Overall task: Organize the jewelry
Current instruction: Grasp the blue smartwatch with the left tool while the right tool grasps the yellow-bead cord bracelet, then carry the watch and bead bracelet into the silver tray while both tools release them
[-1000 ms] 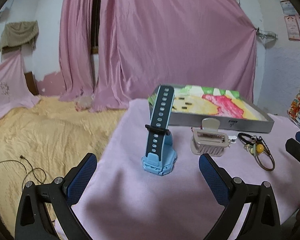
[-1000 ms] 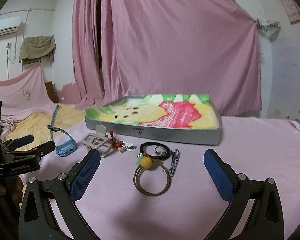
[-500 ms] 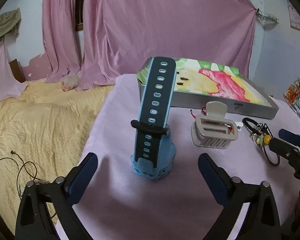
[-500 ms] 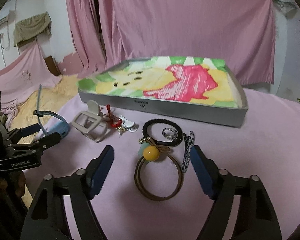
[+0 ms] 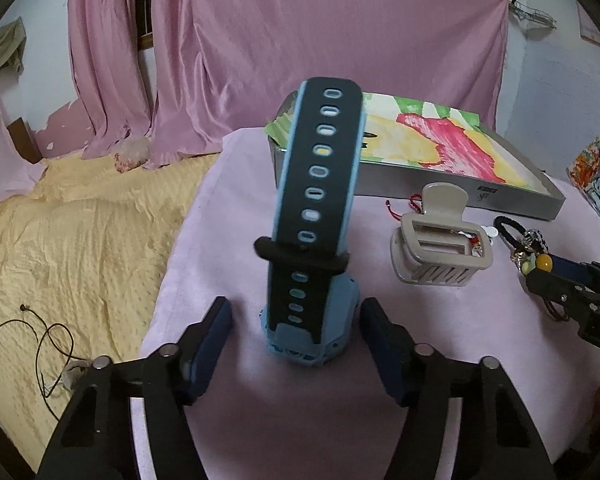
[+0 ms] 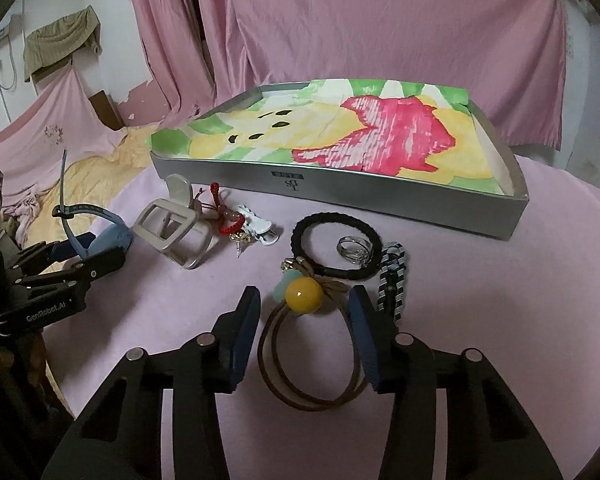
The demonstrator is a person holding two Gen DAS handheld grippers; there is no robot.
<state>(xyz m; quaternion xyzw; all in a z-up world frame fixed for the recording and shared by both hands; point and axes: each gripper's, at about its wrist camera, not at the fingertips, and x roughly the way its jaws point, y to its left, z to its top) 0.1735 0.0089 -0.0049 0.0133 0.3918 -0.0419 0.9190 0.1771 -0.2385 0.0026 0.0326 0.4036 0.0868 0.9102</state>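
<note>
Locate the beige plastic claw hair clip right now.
In the left wrist view the beige plastic claw hair clip lies on the pink cloth, right of the upright blue watch, before the silver tray.

Right gripper (image 6: 304, 312) jaws apart, straddling brown hair tie with yellow bead (image 6: 303, 299) on pink cloth (image 6: 500, 300). Black braided hair band (image 6: 336, 236) just beyond. Beige claw clip (image 6: 176, 226) left. Grey tray with colourful liner (image 6: 380, 196) behind. Left gripper (image 6: 88, 256) around blue watch (image 6: 114, 237).

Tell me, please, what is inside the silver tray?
The silver tray holds only a folded cloth printed in green, yellow and pink, spread over nearly its whole floor. No jewelry lies on the cloth. Whatever may be under the cloth cannot be seen.
</note>
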